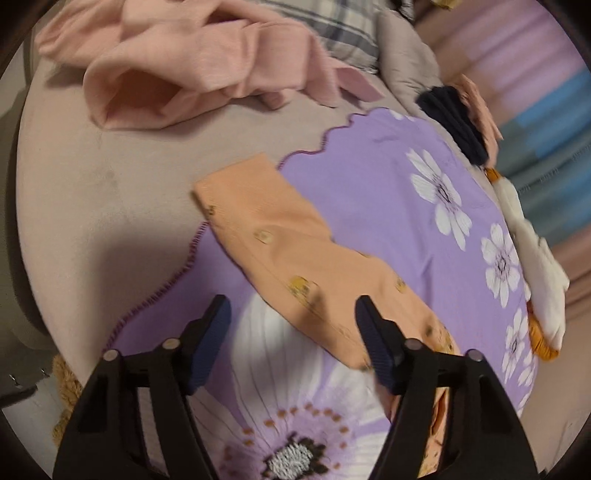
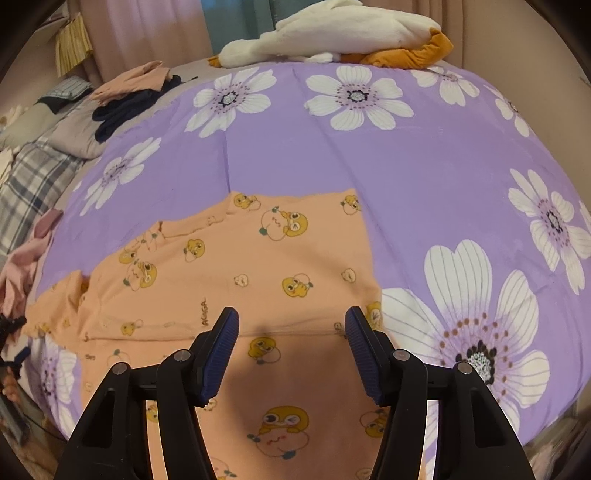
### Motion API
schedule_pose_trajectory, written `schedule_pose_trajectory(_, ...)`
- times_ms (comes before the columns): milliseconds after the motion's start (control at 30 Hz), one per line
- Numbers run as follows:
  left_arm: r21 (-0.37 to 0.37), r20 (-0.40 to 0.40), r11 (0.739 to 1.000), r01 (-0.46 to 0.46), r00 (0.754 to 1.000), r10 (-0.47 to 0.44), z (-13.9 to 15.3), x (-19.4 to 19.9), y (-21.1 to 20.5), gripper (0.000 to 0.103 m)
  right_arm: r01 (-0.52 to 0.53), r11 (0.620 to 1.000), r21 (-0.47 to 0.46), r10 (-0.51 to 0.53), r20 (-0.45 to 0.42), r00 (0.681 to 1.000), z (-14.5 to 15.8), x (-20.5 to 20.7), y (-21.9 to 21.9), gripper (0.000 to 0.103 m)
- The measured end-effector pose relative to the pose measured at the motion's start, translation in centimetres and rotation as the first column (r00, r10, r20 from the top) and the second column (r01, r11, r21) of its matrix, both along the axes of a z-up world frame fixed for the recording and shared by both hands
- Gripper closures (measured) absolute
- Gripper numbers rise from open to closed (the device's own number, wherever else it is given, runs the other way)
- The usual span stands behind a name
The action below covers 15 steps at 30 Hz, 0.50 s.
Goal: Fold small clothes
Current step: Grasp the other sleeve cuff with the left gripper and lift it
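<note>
An orange garment with yellow cartoon prints [image 2: 258,273] lies flat on a purple flowered cloth [image 2: 424,158]. Its top part is folded over along a crease near the fingertips. My right gripper [image 2: 291,321] is open and empty, just above the garment's lower half. In the left wrist view one sleeve or leg of the garment [image 1: 280,243] stretches diagonally across the purple cloth [image 1: 369,177]. My left gripper [image 1: 291,314] is open and empty, hovering over the near edge of that strip.
A crumpled pink garment [image 1: 177,62] lies on the beige bed surface [image 1: 110,177]. A dark navy garment [image 2: 125,107] and a folded pink one [image 2: 136,79] sit at the far left. A white and orange plush toy [image 2: 332,33] lies at the far edge. Plaid bedding [image 2: 33,173] borders the left.
</note>
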State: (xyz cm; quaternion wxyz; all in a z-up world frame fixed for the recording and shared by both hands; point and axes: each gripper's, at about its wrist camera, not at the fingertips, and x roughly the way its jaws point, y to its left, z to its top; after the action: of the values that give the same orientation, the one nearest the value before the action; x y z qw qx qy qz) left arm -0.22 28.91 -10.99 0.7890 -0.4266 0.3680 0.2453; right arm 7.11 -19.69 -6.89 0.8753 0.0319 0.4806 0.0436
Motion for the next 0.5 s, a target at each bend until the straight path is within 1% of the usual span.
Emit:
schedule_pose_trajectory(33, -0.013, 0.007, 1.000, -0.006, 1.000, 0.006, -0.4, 0.1, 0.5, 0.039, 0.002, 1.000, 0.000, -0.002, 0.000, 1.000, 0.0, 0.0, 0.0, 0.044)
schedule_pose_trajectory(100, -0.023, 0.009, 1.000, -0.015, 1.000, 0.015, -1.1, 0.4, 1.4, 0.048, 0.007, 1.000, 0.000, -0.007, -0.003, 1.000, 0.0, -0.2, 0.0, 0.044)
schedule_pose_trajectory(167, -0.031, 0.027, 0.999, -0.030, 0.999, 0.031, -1.2, 0.5, 2.1, 0.052, 0.007, 1.000, -0.003, -0.007, -0.005, 1.000, 0.0, -0.2, 0.0, 0.044)
schedule_pose_trajectory(233, -0.061, 0.053, 0.997, -0.039, 0.998, 0.042, -1.4, 0.6, 3.0, 0.056, 0.007, 1.000, -0.008, -0.007, -0.003, 1.000, 0.1, -0.3, 0.1, 0.044)
schedule_pose_trajectory(333, -0.105, 0.085, 0.993, -0.055, 0.994, 0.064, -2.0, 1.0, 4.1, 0.074, 0.011, 1.000, -0.003, -0.011, -0.004, 1.000, 0.0, -0.3, 0.1, 0.044)
schedule_pose_trajectory(367, -0.106, 0.092, 0.993, -0.051, 0.994, 0.061, -2.2, 1.2, 4.3, 0.086, 0.012, 1.000, -0.002, -0.012, -0.006, 1.000, -0.1, -0.3, 0.1, 0.044)
schedule_pose_trajectory(400, -0.103, 0.093, 0.994, -0.043, 0.994, 0.053, -2.5, 1.5, 4.6, 0.093, 0.013, 1.000, -0.003, -0.013, -0.009, 1.000, -0.2, -0.2, 0.2, 0.044)
schedule_pose_trajectory(500, -0.112, 0.111, 0.992, -0.053, 0.992, 0.066, -2.6, 1.4, 4.8, 0.096, 0.009, 1.000, -0.005, -0.010, -0.018, 1.000, -0.4, -0.3, 0.3, 0.044)
